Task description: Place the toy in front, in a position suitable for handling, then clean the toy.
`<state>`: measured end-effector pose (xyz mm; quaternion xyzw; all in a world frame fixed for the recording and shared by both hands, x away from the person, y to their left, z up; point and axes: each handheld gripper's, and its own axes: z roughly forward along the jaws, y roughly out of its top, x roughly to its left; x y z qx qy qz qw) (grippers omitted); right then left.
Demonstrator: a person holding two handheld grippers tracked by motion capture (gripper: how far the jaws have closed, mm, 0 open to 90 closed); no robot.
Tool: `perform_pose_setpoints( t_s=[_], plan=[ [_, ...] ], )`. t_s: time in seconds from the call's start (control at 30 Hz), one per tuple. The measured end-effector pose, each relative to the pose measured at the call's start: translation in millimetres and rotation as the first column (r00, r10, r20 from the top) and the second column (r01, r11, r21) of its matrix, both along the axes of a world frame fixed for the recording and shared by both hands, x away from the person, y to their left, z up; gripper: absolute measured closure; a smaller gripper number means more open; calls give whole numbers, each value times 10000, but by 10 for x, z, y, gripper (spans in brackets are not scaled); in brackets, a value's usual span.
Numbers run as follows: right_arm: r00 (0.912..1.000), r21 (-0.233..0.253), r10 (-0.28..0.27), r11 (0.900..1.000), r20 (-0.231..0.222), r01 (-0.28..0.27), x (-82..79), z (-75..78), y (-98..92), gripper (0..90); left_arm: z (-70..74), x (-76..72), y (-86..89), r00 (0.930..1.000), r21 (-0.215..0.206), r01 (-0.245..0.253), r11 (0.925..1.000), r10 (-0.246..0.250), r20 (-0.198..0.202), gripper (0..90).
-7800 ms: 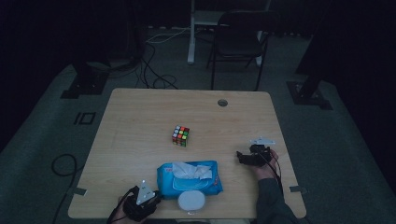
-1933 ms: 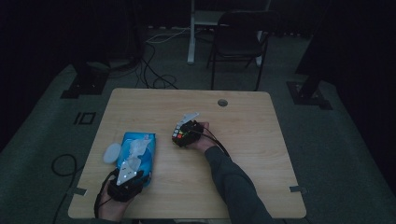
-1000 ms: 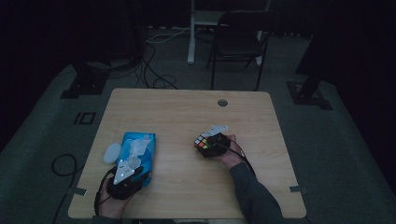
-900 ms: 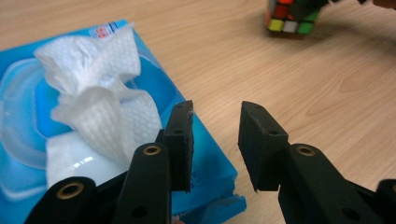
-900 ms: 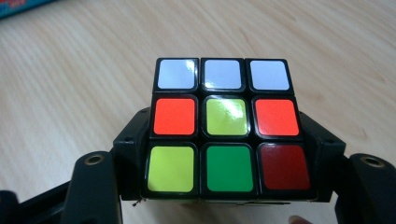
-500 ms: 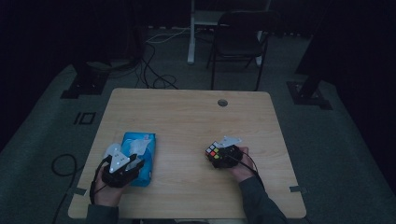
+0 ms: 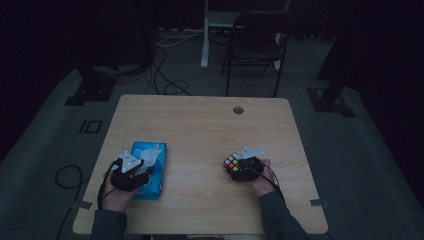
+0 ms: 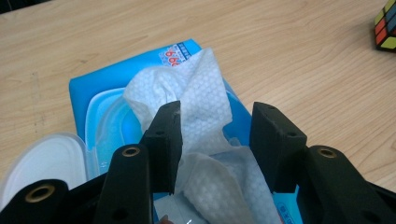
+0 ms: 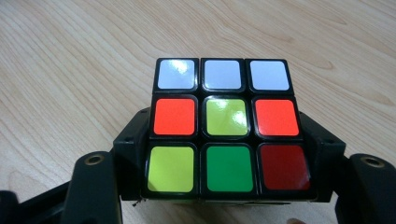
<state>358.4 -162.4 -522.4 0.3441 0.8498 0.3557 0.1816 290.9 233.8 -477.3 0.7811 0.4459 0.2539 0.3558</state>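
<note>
From my remote seat I look down on a dim room and a pale wooden table [image 7: 200, 125]; at its near left edge my left gripper [image 7: 131, 172] hangs over a blue pack of wet wipes [image 7: 150, 167], which lies flat with its long side running away from me; in the left gripper view the pack's white lid [image 8: 42, 158] is flipped open to one side and a crumpled wipe [image 8: 196, 98] stands up out of the opening; the two black jaws are parted, one on each side of the wipe, with nothing pinched between them; moving right, bare tabletop separates the pack from a puzzle cube [image 7: 232, 163], well apart from the wipes, near the table's right front; my right gripper [image 7: 240, 169] has its jaws closed on the cube, one pad against each side face; in the right gripper view the top face shows a white row, then orange, yellow-green, orange, then yellow-green, green, dark red; I cannot tell whether the cube rests on the wood or is raised just above it; I judge the step in hand is pulling the wipe; to do it well I would close low on the wipe near the opening and draw upward slowly, so the pack stays flat
</note>
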Motion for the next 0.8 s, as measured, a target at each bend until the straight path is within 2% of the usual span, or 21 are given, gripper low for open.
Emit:
perform_pose_setpoints(
  t_s=[0.13, 0.23, 0.47, 0.53, 0.6, 0.63, 0.73, 0.8],
  plan=[
    [10000, -105, -47, 9999, -37, 47, -6, -23, -7, 338, -5, 34, -4, 9999, -7, -8, 10000, 8, -102, 567],
    [10000, -121, -54, 9999, 4, 54, -7, -26, -11, 338, 2, 51, 5, 9998, 32, -59, 10000, 59, -186, 623],
    [10000, -127, -25, 9999, 11, 25, -15, -31, -13, 338, -3, 68, 23, 9994, -64, -181, 9998, 179, -285, 687],
    [10000, -104, -23, 9999, -19, 23, -22, -38, -3, 338, -4, 75, 25, 9992, 13, -245, 9997, 246, -317, 741],
    [10000, -137, -6, 9999, -8, 6, -25, -36, -2, 338, -6, 82, 26, 9985, 40, -427, 9991, 428, -338, 843],
    [10000, -106, -13, 9999, -11, 12, -27, -35, -1, 339, 7, 82, 32, 9986, -20, -421, 9991, 420, -328, 888],
    [10000, -86, 22, 10000, 24, -22, -28, -26, 0, 338, 79, 69, 31, 9997, -533, -156, 9985, 147, -183, 900],
    [10000, -72, 22, 10000, 55, -21, -26, -24, -2, 338, 100, 67, 30, 9998, -540, -116, 9985, 108, -149, 900]
  ],
)
